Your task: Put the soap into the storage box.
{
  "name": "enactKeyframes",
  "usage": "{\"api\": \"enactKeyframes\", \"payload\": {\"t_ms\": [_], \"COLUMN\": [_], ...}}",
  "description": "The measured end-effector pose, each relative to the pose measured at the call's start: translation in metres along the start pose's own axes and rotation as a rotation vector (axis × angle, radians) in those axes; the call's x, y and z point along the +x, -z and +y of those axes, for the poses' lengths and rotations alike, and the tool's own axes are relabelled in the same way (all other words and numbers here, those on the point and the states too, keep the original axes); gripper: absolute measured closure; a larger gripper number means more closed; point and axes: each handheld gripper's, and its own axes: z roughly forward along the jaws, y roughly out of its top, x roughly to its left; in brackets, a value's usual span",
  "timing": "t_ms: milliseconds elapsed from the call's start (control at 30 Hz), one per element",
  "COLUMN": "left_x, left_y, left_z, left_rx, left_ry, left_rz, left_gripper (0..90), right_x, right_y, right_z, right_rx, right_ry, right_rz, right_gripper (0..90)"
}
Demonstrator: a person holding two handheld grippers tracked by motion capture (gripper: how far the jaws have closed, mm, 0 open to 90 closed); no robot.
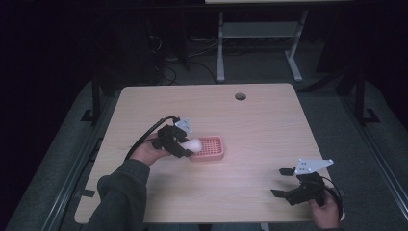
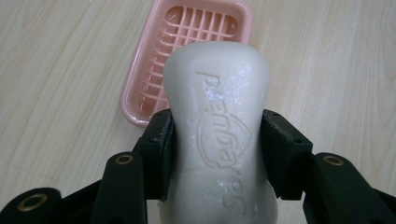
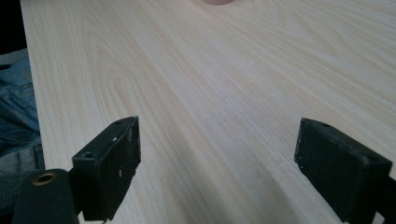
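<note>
A white bar of soap (image 2: 217, 126) with raised lettering is clamped between the two black jaws of my left gripper (image 2: 217, 154), pressed in at its waist. In the high view the soap (image 1: 193, 144) hangs just above the left end of a pink soap dish (image 1: 209, 147) with a ribbed grid floor. The left gripper (image 1: 185, 146) comes at the dish from its left. The same pink dish (image 2: 154, 79) lies beyond the soap in the left gripper view. Near the table's front right corner my right gripper (image 1: 282, 182) stands open, nothing between its jaws (image 3: 217, 163).
The light wood table (image 1: 269, 139) has a round cable hole (image 1: 240, 96) near its far edge. A strip of the pink dish (image 3: 218, 2) peeks in at the top of the right gripper view. Blue denim (image 3: 16, 112) lies past the table's edge there.
</note>
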Motion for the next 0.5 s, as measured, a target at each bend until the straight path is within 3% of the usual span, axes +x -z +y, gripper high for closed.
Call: {"api": "enactKeyframes", "payload": {"t_ms": [500], "left_x": [0.005], "left_y": [-0.002], "left_z": [0.012], "left_rx": [0.001], "left_ry": [-0.013], "left_rz": [0.000], "left_gripper": [49.2], "right_x": [-0.001], "right_y": [0.001], "right_z": [0.000], "right_rx": [-0.006], "right_ry": [0.002], "right_rz": [0.000], "right_gripper": [14.2]}}
